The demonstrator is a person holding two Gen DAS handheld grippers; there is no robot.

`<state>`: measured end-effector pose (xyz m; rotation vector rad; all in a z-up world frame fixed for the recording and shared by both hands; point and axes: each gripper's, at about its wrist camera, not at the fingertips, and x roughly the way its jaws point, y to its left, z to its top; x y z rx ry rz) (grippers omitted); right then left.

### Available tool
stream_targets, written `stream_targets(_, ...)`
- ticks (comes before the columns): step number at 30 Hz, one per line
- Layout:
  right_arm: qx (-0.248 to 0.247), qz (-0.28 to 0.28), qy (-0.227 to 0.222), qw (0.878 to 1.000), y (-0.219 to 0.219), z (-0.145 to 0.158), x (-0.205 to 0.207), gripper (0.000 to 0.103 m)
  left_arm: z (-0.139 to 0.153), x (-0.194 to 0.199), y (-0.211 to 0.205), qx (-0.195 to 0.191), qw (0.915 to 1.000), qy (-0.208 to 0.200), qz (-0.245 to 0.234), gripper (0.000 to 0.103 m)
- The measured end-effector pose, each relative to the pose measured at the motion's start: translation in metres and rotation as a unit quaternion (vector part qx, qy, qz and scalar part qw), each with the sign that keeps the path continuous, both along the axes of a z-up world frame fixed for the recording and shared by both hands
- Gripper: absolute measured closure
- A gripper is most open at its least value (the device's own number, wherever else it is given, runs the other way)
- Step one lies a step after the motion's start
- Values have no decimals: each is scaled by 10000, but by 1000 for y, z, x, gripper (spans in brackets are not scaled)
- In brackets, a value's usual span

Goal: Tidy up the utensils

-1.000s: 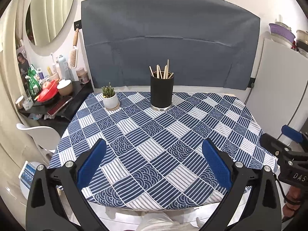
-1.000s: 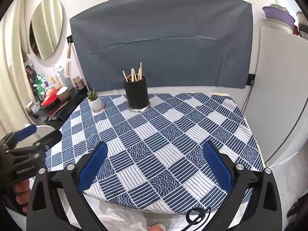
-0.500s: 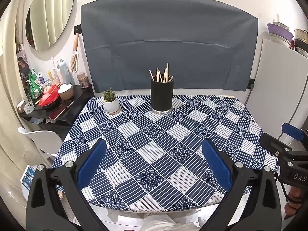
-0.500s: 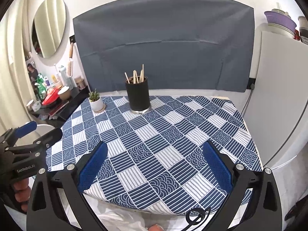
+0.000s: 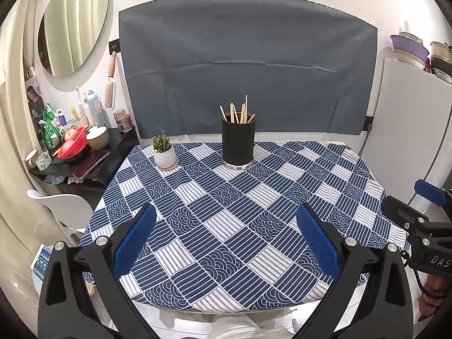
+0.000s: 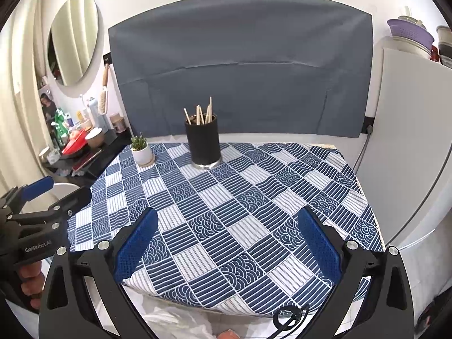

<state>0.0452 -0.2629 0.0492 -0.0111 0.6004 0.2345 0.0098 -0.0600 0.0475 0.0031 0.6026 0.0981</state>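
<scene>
A black cylindrical holder stands at the far middle of the table with several wooden chopsticks upright in it. It also shows in the right wrist view, with the chopsticks. My left gripper is open and empty above the table's near edge. My right gripper is open and empty above the near edge too. Each gripper shows at the side of the other's view.
The table carries a blue and white patterned cloth. A small potted cactus stands at the far left. A cluttered black side shelf and a white chair are to the left. A white cabinet stands at the right.
Both grippers have drawn back and risen a little, so the table looks farther and more of its near edge shows. Both stay open and empty.
</scene>
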Motion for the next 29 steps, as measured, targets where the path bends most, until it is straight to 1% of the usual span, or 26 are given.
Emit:
stream_targets(7,-25,-12,-25,10000,0,0,-1,8,-1,0,0,-50,10000,21,-32,6)
stream_targets(12,54,38,53,10000,-1,-1,-1,8,-1,0,0,-54,10000,22,-20,6)
stream_targets(16,-12,59,-10,10000,0,0,-2,8,-1,-2,2,-60,10000,0,46,6)
stream_targets(22,19,86,34,10000,1,-1,-1,8,-2,-2,3,-57,9999,16,82,6)
stream_targets(29,8,48,8,10000,1,-1,4,8,-3,6,6,-117,9999,46,84,6)
